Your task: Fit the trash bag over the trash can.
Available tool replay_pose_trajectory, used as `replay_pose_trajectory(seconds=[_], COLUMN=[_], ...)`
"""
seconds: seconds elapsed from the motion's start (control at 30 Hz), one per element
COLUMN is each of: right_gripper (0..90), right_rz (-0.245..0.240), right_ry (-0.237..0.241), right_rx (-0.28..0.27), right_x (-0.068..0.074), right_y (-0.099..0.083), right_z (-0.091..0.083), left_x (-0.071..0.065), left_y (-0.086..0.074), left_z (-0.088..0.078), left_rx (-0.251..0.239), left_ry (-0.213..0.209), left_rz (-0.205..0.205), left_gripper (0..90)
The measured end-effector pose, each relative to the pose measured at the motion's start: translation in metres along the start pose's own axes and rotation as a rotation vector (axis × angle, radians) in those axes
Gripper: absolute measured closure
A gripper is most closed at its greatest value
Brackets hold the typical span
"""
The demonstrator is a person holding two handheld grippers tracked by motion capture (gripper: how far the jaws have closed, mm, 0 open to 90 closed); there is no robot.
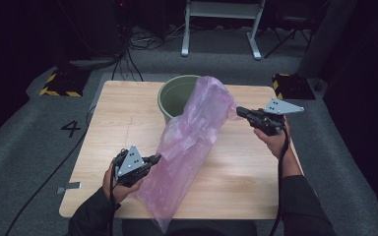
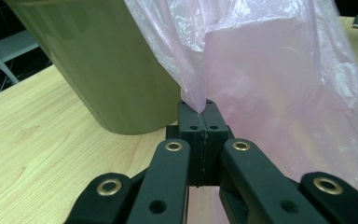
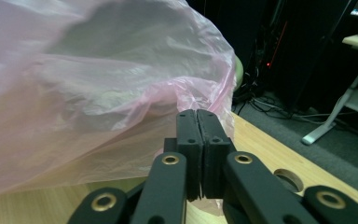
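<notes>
Dim dark surround, lit tabletop, soft focus

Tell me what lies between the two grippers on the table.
In the high view, the pink plastic bag stretches between the left gripper and the right gripper, draped against the green bin.

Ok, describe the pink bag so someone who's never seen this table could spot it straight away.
Start at the wooden table and find the green bin at its far edge. The pink bag drapes from that bin's rim diagonally down to the table's near edge. It is the one thin, crinkled, see-through plastic thing there, pinched by the left gripper.
</notes>
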State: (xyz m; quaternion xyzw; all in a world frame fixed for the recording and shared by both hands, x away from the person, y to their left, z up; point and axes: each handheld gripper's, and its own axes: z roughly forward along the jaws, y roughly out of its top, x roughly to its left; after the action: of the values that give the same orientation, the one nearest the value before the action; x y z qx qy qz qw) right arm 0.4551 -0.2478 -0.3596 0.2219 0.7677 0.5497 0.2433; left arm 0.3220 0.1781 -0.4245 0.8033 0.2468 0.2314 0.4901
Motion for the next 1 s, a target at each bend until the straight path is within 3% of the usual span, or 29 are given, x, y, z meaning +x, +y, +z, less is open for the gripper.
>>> replay_pose_trajectory(seconds=[0.27,0.3,0.37,0.63,0.83,1.0], right_gripper=[90.0,90.0,90.0,90.0,90.0,90.0], right_rz=[-0.062,-0.094,-0.122,-0.199,-0.180,-0.209], right_ry=[-0.003,0.003,0.008,0.017,0.034,0.024], right_rx=[-0.065,-0.081,-0.076,-0.035,-0.008,0.045], right_x=[0.019,0.027,0.032,0.047,0.045,0.046], right_y=[0.030,0.044,0.053,0.082,0.092,0.097], right_z=[-0.015,-0.016,-0.013,0.009,0.037,0.061], left_x=[-0.003,-0.002,0.002,0.013,0.019,0.024], left_y=[0.008,0.010,0.011,0.013,0.015,0.016], left_z=[-0.011,-0.014,-0.020,-0.045,-0.055,-0.055], left_rx=[-0.045,-0.053,-0.079,-0.125,-0.153,-0.155], left_ry=[0.010,0.015,0.025,0.099,0.130,0.137], left_rz=[0.019,0.023,0.012,0.003,-0.006,-0.007], left_gripper=[90.0,90.0,90.0,90.0,90.0,90.0])
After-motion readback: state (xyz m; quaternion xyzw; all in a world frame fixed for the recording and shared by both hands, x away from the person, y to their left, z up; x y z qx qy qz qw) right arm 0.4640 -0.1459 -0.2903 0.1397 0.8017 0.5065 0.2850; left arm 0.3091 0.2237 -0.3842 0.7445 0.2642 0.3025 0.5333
